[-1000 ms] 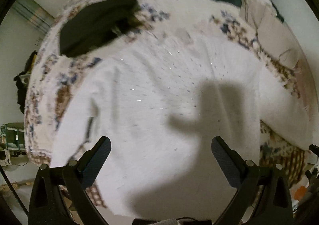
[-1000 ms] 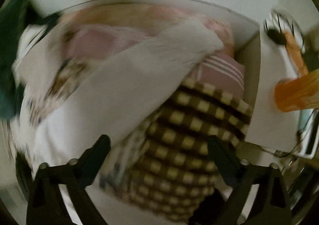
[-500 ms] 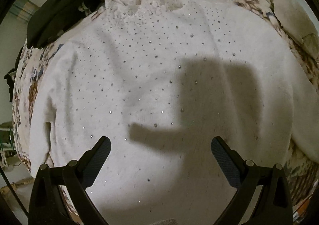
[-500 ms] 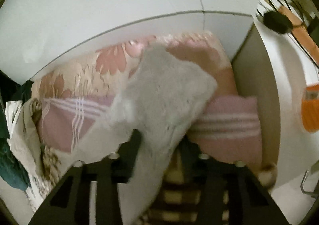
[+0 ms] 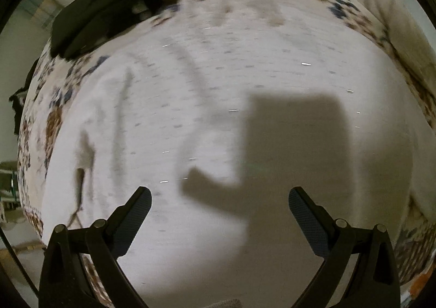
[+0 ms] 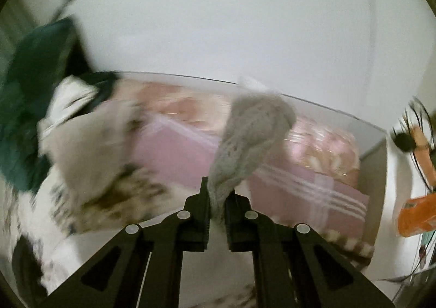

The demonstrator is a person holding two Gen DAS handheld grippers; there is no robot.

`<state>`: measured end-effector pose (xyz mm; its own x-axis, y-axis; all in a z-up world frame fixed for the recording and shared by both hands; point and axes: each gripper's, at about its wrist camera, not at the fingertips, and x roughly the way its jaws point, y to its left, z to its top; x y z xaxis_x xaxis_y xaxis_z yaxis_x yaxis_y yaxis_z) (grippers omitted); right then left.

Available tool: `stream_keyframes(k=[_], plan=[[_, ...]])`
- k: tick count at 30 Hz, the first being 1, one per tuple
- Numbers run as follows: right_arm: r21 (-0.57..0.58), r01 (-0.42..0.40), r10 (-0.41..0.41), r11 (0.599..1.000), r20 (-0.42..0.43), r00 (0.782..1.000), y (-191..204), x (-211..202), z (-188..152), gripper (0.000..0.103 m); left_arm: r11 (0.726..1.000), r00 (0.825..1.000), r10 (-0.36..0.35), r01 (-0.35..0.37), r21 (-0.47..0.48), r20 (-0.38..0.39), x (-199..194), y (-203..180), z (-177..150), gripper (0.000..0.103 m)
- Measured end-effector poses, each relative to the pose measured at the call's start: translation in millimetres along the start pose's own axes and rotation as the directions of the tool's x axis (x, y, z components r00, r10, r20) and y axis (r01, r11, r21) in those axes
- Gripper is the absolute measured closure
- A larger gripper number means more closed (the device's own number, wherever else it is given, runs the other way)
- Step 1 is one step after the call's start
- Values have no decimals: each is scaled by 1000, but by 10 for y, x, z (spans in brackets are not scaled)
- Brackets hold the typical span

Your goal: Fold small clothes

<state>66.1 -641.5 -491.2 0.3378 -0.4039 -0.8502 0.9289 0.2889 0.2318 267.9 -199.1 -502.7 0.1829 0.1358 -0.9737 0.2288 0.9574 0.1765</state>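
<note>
The right claw (image 6: 217, 200) is closing its jaws on a bunched end of the white sweater (image 5: 218, 130), probably a sleeve (image 6: 245, 144); the knit is pinched between the pads and rises ahead of the fingers in a thick, twisted roll. Beyond that roll lie a pink striped blanket (image 6: 305, 185) and a floral pillow (image 6: 321, 141), with a dark green garment (image 6: 30, 117) off to the claw's left. The left claw (image 5: 219, 200) hangs released, jaws wide apart and holding nothing, pointing down at the sweater's body, which spreads flat over the floral bedspread (image 5: 51, 128) just ahead of its fingers. A black garment (image 5: 109, 16) lies farther ahead to the left. The main risk, I judge, is that the grip holds only a thin pinch of loose knit, so a quick swing could let the sleeve slip out, or drag the unpinned body and wrinkle it.
</note>
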Motion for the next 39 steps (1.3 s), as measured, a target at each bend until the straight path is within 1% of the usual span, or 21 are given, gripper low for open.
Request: stream_keyframes(k=[3,6,9,12,14,15,16,17,19,20,22,24,25,26,29,31,33,34,36,38,39], plan=[[-104,-75,77,992,14,997,598,-337,-171,94,998,1000,20,-20,-60,-12,54,395,-13,0],[-219,-160,166,962,6,986,1286,-706,-447,94,989,999,47,-50,-140,-27,121,907,-28,0],[-350,-251,250,903,-47,967,2052,-1046,-888,94,969,997,68,-76,-234,-43,180,1470,-88,0],[-485,-336,307,807,-141,941,2864,-1270,-1556,94,941,995,81,-95,-324,-58,226,2009,-219,0],[-579,-379,323,721,-203,924,3392,-1330,-2088,94,924,994,88,-107,-366,-69,265,2284,-313,0],[-636,-396,324,663,-233,917,3664,-1369,-2442,94,912,993,92,-115,-394,-77,297,2472,-401,0],[-698,-407,318,589,-263,911,3939,-1372,-2854,94,904,992,93,-120,-411,-84,329,2585,-455,0],[-732,-412,312,543,-279,908,4127,-1393,-3128,94,896,991,94,-125,-427,-93,363,2693,-514,0],[-829,-406,270,385,-320,908,4514,-1312,-3990,94,879,989,92,-137,-457,-119,466,2900,-647,0],[-852,-400,258,339,-325,910,4557,-1300,-4249,94,870,987,92,-145,-471,-134,525,3004,-731,0],[-905,-374,217,204,-331,918,4734,-1224,-4991,95,859,984,96,-159,-487,-153,600,3137,-872,0],[-920,-364,202,145,-333,921,4729,-1178,-5315,95,848,981,96,-168,-503,-166,674,3304,-1008,0],[-923,-362,193,128,-335,922,4735,-1178,-5513,95,844,980,95,-171,-508,-172,704,3356,-1051,0],[-924,-362,189,124,-336,923,4728,-1202,-5549,95,840,979,93,-174,-514,-179,732,3398,-1086,0],[-924,-361,167,128,-339,926,4738,-1204,-5739,95,827,979,81,-172,-535,-190,802,3513,-1169,0],[-925,-354,130,136,-337,932,4766,-1158,-5714,94,821,980,73,-164,-546,-186,812,3566,-1187,0],[-908,-384,64,166,-378,924,4752,-1076,-5630,94,820,982,68,-154,-551,-174,805,3587,-1180,0],[-886,-420,34,198,-423,906,4724,-1005,-5577,92,821,984,70,-151,-551,-165,796,3597,-1177,0],[-849,-466,17,248,-477,879,4675,-987,-5358,90,819,986,69,-144,-556,-153,768,3616,-1180,0],[-838,-465,18,284,-480,877,4566,-1004,-5178,78,805,988,62,-133,-578,-142,726,3675,-1233,0],[-836,-459,19,299,-476,879,4504,-1017,-5093,62,793,989,50,-123,-597,-136,704,3730,-1291,0]])
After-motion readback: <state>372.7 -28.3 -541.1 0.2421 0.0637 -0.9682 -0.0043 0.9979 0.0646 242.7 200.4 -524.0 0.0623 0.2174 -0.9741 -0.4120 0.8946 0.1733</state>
